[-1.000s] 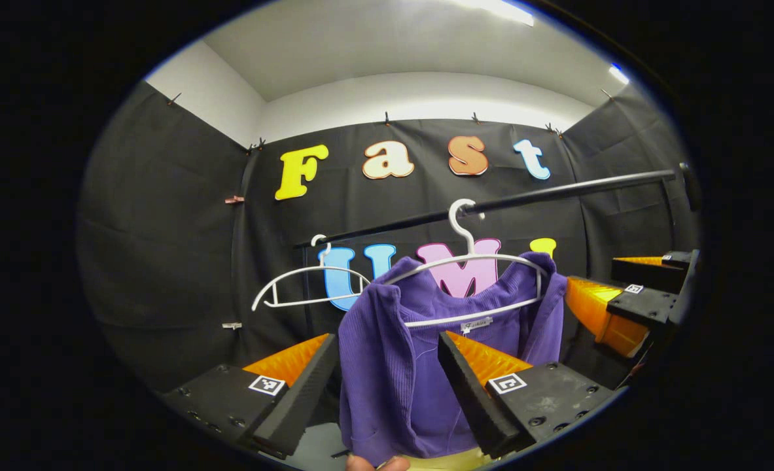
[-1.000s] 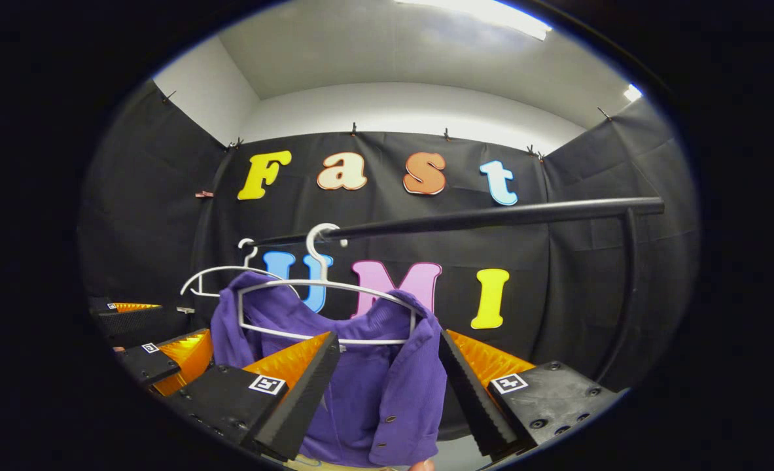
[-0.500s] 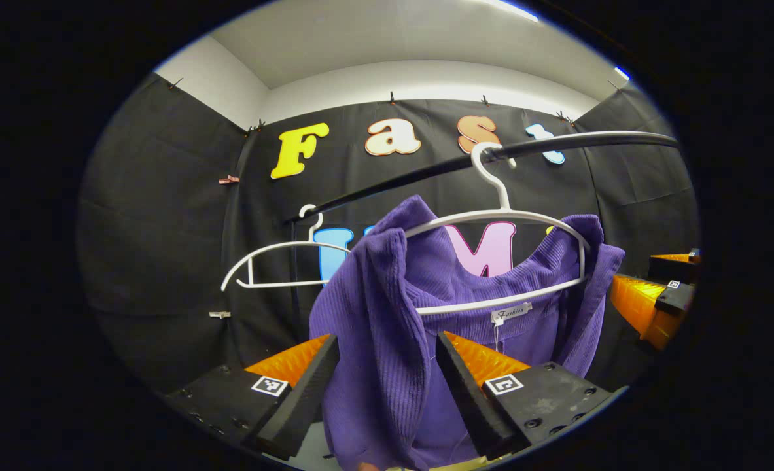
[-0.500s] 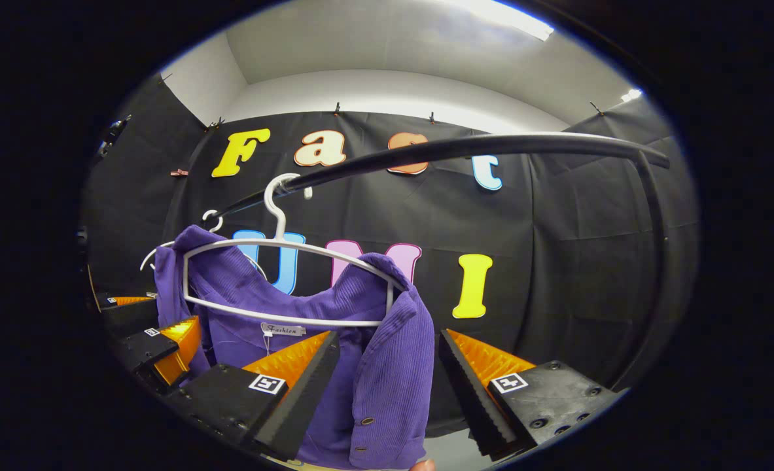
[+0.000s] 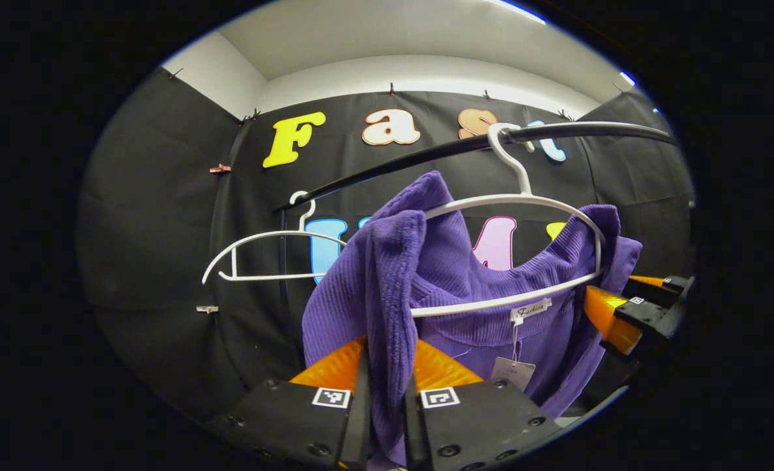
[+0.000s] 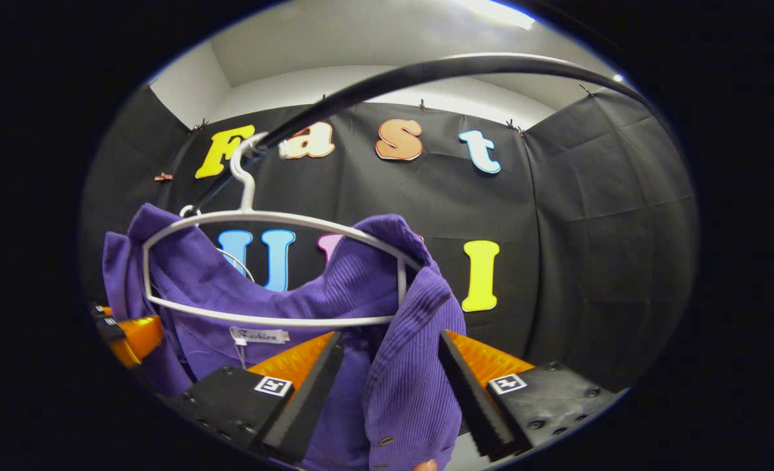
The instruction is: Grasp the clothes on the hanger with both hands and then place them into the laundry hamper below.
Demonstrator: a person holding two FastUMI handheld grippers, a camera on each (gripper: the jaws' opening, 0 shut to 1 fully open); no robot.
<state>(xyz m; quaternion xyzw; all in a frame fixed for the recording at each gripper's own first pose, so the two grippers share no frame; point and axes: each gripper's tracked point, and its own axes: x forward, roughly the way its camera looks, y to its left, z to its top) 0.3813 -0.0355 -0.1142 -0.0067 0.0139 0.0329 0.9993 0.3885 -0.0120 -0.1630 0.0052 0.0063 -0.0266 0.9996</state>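
Note:
A purple ribbed cardigan [image 5: 439, 261] hangs on a white hanger [image 5: 530, 203] hooked over a black rail [image 5: 557, 134]. In the left gripper view my left gripper [image 5: 387, 405] is shut on the cardigan's front edge below the shoulder, cloth pinched between both fingers. The right gripper [image 5: 629, 311] appears there at the far right beside the other shoulder. In the right gripper view the cardigan [image 6: 334, 294] and hanger [image 6: 256, 222] hang close. My right gripper [image 6: 387, 392] is open, its fingers on either side of the buttoned front edge. The left gripper [image 6: 128, 333] peeks in at the lower left.
A second, bare white hanger [image 5: 262, 252] hangs further left on the rail. The rail [image 6: 439, 69] arches overhead in the right gripper view. Black cloth walls close the booth on all sides. A paper tag [image 5: 514, 373] dangles from the collar.
Both grippers have moved in closer to the cardigan. The left gripper has shut on the front edge; it was open half a second ago. The right gripper stays open around the other edge.

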